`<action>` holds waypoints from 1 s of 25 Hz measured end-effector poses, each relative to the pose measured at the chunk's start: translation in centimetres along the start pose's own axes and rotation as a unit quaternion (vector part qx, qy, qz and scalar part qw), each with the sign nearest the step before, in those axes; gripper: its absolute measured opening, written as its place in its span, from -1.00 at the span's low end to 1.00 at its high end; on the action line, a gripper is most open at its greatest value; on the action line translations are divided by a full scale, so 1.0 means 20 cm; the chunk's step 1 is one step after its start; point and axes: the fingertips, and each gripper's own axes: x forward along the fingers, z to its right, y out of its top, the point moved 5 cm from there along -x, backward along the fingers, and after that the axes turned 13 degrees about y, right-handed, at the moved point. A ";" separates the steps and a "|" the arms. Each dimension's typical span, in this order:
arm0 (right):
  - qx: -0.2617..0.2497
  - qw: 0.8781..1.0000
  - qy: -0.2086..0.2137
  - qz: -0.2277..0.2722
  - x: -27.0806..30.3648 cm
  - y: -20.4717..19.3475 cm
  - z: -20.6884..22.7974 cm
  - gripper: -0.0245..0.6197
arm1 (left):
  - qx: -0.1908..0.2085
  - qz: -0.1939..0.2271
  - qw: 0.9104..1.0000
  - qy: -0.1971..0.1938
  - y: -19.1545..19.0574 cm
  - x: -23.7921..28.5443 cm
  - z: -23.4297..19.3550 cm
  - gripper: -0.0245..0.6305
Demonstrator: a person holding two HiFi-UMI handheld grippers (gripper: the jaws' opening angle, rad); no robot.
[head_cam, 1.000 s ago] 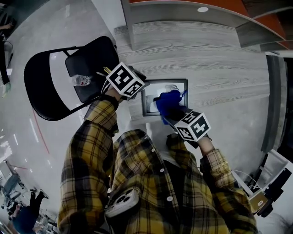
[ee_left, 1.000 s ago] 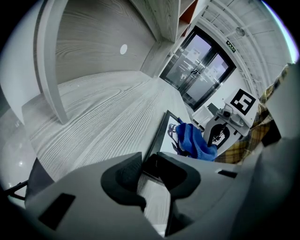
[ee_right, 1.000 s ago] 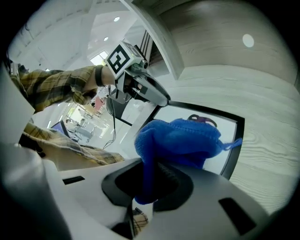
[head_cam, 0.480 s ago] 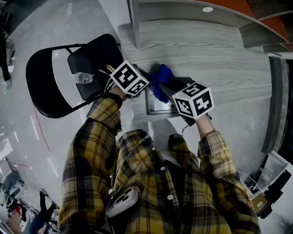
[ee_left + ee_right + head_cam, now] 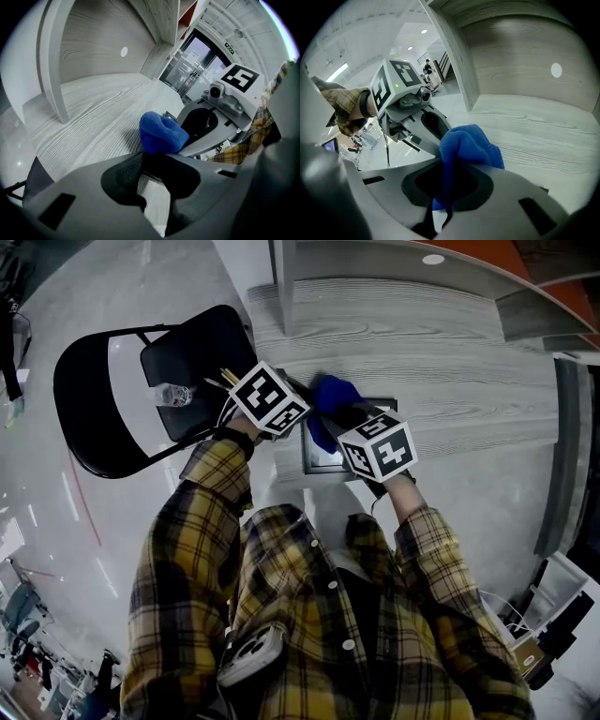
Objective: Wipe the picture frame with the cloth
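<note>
The right gripper (image 5: 449,190) is clamped on a bunched blue cloth (image 5: 466,143) and presses it onto the picture frame (image 5: 323,460), which lies flat on the grey wood-grain table (image 5: 450,362). The left gripper (image 5: 152,176) appears pinched onto the frame's edge, probably to steady it against the rubbing.

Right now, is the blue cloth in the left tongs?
No, the blue cloth is pinched in the right tongs, as the right gripper view shows.
</note>
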 end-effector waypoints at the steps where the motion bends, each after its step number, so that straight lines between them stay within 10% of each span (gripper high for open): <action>1: 0.004 1.000 0.004 -0.001 0.01 -0.02 -0.02 -0.76 | 0.000 -0.001 1.000 0.000 0.00 0.00 0.00 -0.62; 25: 0.044 0.986 0.141 -0.081 0.01 -0.39 -0.41 -0.76 | -0.003 0.000 1.000 -0.005 0.00 -0.01 0.00 -0.62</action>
